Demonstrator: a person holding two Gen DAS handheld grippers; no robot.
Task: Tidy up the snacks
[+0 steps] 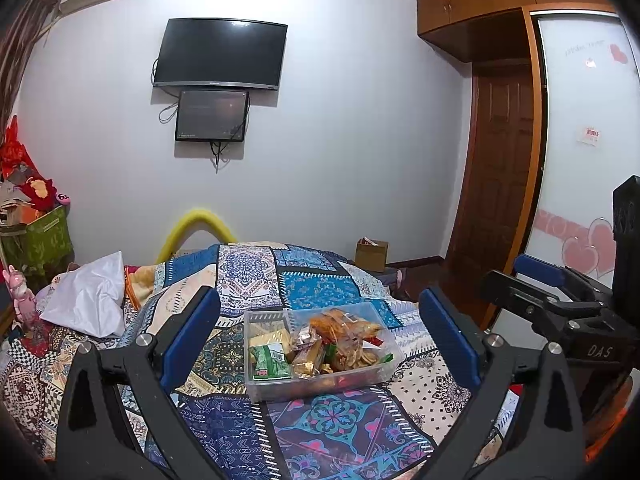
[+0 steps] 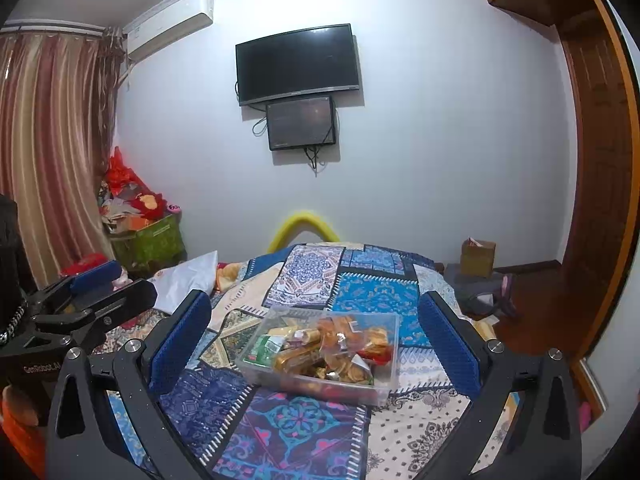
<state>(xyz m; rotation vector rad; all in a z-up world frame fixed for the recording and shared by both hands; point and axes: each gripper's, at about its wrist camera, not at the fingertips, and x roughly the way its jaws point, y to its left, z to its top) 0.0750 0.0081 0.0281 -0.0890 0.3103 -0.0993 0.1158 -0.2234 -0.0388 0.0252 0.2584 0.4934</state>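
The snack box (image 1: 320, 380) is clear, smooth plastic. The wrappers (image 1: 308, 360) inside are shiny. The blanket (image 1: 320, 432) is soft cloth with patterns. The gripper pads (image 1: 188, 336) are bumpy blue rubber. The door (image 1: 500, 168) is brown wood.

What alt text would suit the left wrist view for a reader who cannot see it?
A clear plastic box full of wrapped snacks sits on a patchwork bedspread, framed between the open blue-padded fingers of the left gripper. The right gripper, also open, reaches in from the right. Behind, a dark television hangs on a white wall.
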